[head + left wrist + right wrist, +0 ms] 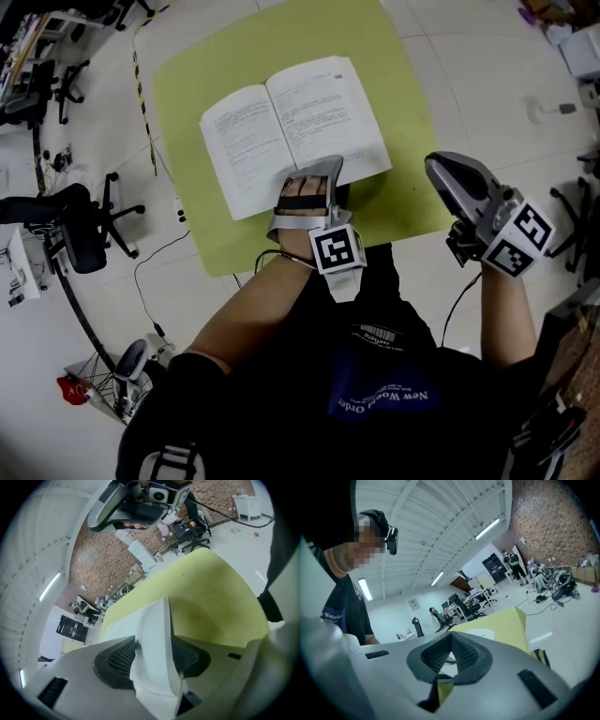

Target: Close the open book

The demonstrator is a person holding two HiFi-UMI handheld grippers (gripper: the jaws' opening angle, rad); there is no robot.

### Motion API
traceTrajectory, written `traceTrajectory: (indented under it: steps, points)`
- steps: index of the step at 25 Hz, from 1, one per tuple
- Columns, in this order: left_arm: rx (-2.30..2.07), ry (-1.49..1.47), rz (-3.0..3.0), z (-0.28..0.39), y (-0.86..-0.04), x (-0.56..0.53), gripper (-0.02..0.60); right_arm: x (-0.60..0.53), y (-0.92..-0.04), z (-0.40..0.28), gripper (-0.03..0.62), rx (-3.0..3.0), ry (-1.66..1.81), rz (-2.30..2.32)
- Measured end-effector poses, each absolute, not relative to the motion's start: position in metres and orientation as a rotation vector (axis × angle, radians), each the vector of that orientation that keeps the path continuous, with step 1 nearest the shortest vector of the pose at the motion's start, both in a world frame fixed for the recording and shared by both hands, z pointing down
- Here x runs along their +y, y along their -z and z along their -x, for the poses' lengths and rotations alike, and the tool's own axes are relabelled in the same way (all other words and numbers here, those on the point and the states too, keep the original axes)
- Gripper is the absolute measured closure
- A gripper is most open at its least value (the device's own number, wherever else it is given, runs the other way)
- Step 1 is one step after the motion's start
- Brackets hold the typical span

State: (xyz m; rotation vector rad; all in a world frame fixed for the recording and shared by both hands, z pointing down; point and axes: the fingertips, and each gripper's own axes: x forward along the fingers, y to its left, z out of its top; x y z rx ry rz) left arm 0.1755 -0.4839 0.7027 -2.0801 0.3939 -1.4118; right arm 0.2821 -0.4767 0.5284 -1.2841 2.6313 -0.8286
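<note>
Left gripper view has the left hand-held gripper (152,656) clenched on a sheaf of pages of the open book (154,630), the paper standing edge-on between its two dark pads. From the head view, the book (281,122) lies spread flat on the green table (394,56) straight ahead of that hand-held gripper (309,183), which bites the near edge of the right-hand pages close beside the spine. To close it well, I judge the sheaf should be carried over in an arc about the spine toward the far-left page. The bite should stay firm but not creasing, since thin paper this near the binding could buckle or slip out in part. The right hand-held gripper (448,176) hangs off the table's near right edge, well apart from the book. In its own view the right hand-held gripper (450,641) is clenched on nothing, with the table (506,623) beyond its tips. Nothing else lies on the table in the sheaf's path. An office chair (80,225) and a floor cable (155,272) sit far to the left.
</note>
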Motion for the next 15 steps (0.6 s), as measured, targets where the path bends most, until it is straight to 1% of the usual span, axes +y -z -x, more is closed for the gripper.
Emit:
traceTrajectory:
  steps: [7, 15]
  points:
    - [0.526, 1.233, 2.283, -0.168, -0.666, -0.49, 0.379, -0.476, -0.524, -0.287, 0.608, 2.638, 0.826, 1.31]
    - [0.677, 1.032, 2.581, -0.147, -0.64, -0.488, 0.39, -0.487, -0.514, -0.269, 0.608, 2.689, 0.809, 1.273]
